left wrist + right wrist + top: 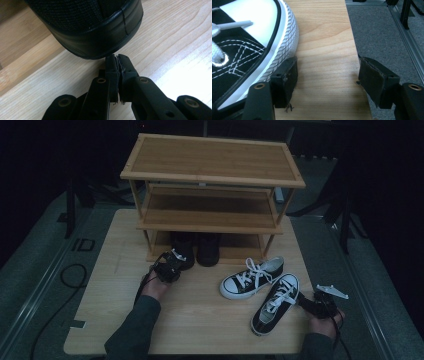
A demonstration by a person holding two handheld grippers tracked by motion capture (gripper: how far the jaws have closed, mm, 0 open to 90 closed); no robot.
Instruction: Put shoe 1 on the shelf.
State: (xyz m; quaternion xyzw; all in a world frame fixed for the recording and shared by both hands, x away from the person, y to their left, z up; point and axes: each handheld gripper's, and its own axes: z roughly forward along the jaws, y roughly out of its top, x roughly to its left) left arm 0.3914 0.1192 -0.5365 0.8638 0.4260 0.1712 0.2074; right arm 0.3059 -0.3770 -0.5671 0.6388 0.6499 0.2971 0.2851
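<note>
We see the scene dimly, and the two black shoes point(196, 249) under the bottom shelf of the bamboo rack point(212, 160) are mostly swallowed by shadow; only their heels face us. On the left, our left hand point(154, 287) reaches forward from a dark sleeve point(131, 330), holding the left gripper point(170, 265) level, its tip just at the heel of the left-most black shoe. In the left gripper view that black heel point(90, 30) is cut off by the top edge, and the left gripper point(117, 60) has its jaws pressed together with nothing between them, their tips just short of, or barely touching, the rubber heel band; we cannot tell which.

Moving right across the wooden table point(115, 285), we count two black-and-white laced sneakers: one point(252, 277) lying nearly crosswise, the other point(276, 304) pointing toward the near edge.

At the far right, our right hand point(327, 320) rests at the table's edge, the right gripper point(312, 304) pointing at the second sneaker's side. In the right gripper view the right gripper point(328, 77) stands wide open, holding nothing; its left pad sits against the ribbed white sole point(284, 47), the other hangs past the table edge over grey floor point(384, 32). The sneaker is cut off at the left.

We count three shelves, four shoes, two grippers.
</note>
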